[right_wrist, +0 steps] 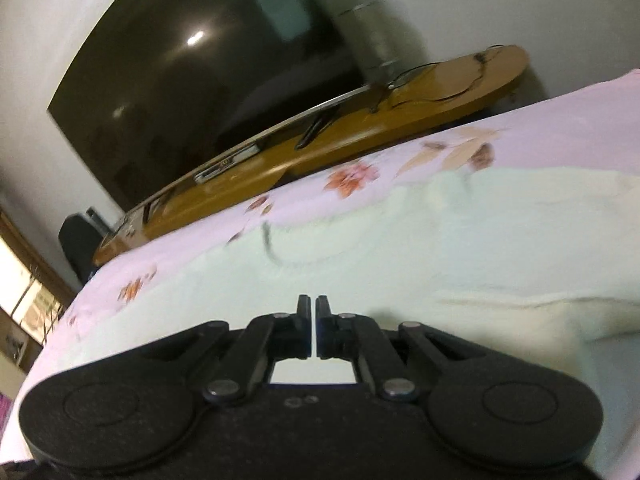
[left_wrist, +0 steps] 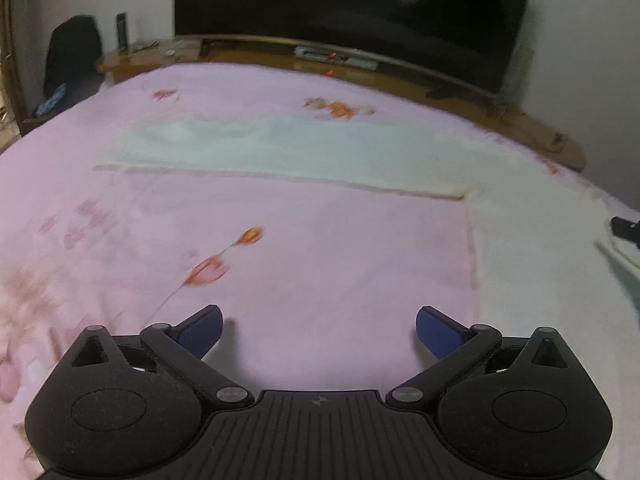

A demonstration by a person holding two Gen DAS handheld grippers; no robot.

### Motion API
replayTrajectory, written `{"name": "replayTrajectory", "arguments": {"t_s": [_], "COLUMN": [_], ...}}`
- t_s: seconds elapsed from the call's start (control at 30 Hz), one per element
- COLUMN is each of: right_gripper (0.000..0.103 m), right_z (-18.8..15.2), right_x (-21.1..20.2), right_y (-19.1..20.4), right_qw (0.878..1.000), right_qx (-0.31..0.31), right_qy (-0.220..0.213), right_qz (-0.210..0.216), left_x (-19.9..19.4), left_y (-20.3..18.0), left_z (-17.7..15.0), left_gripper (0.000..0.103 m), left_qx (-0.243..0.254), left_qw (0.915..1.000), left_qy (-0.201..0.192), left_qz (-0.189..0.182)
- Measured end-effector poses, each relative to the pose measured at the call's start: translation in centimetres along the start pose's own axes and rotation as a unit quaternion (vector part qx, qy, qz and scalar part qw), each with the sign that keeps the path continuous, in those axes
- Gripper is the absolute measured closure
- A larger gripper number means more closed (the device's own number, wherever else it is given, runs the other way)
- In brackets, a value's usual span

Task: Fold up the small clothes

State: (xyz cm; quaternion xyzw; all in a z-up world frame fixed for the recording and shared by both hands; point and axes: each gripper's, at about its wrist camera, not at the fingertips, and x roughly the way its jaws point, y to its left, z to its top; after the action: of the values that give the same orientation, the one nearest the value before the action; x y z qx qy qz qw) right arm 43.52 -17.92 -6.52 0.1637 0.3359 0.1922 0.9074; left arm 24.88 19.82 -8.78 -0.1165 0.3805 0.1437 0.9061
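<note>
A pale green garment [left_wrist: 280, 144] lies spread on a pink flowered blanket [left_wrist: 320, 248]; its cream-toned part runs down the right side. My left gripper [left_wrist: 318, 320] hovers open over bare blanket in front of the garment, with nothing between its blue pads. At the far right edge of the left wrist view, my right gripper [left_wrist: 626, 229] shows as a dark tip over a raised flap of the cloth. In the right wrist view, the right gripper [right_wrist: 313, 304] is shut, with a thin pale sliver of garment [right_wrist: 440, 240] between the pads. A fold rises at the right.
A large dark television [left_wrist: 352, 8] stands on a low wooden cabinet [left_wrist: 248, 54] just past the bed's far edge, with cables and small devices on it. A dark bag or chair [left_wrist: 72, 56] sits at the far left corner. The blanket [right_wrist: 560, 120] reaches the cabinet.
</note>
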Motion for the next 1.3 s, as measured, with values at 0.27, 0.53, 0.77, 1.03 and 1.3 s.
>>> {"name": "replayTrajectory", "arguments": {"t_s": [0.27, 0.53, 0.77, 1.03, 1.3], "right_gripper": [0.07, 0.071, 0.067, 0.098, 0.098], "right_z": [0.3, -0.8, -0.9, 1.4, 0.1], "right_x": [-0.8, 0.3, 2.1, -0.8, 0.1], "right_y": [-1.8, -2.7, -2.6, -3.3, 2.7], "right_qw": [0.988, 0.975, 0.964, 0.984, 0.989], "right_qx": [-0.073, -0.139, -0.194, -0.106, -0.138], "right_qy": [-0.018, -0.005, 0.012, -0.052, -0.035], "right_qz": [-0.136, -0.174, -0.182, -0.133, -0.05], "left_x": [1.1, 1.7, 1.9, 1.7, 1.2], "left_y": [-4.1, -2.3, -1.4, -1.0, -0.8], "left_z": [2.1, 1.4, 1.2, 1.1, 0.8], "left_gripper": [0.0, 0.0, 0.0, 0.0, 0.0], "left_qx": [0.011, -0.007, -0.02, -0.02, -0.018], "left_qw": [0.9991, 0.9998, 0.9997, 0.9998, 0.9998], "left_qy": [-0.017, 0.002, 0.005, 0.005, 0.004], "left_qz": [-0.036, -0.02, -0.014, -0.008, -0.007]}}
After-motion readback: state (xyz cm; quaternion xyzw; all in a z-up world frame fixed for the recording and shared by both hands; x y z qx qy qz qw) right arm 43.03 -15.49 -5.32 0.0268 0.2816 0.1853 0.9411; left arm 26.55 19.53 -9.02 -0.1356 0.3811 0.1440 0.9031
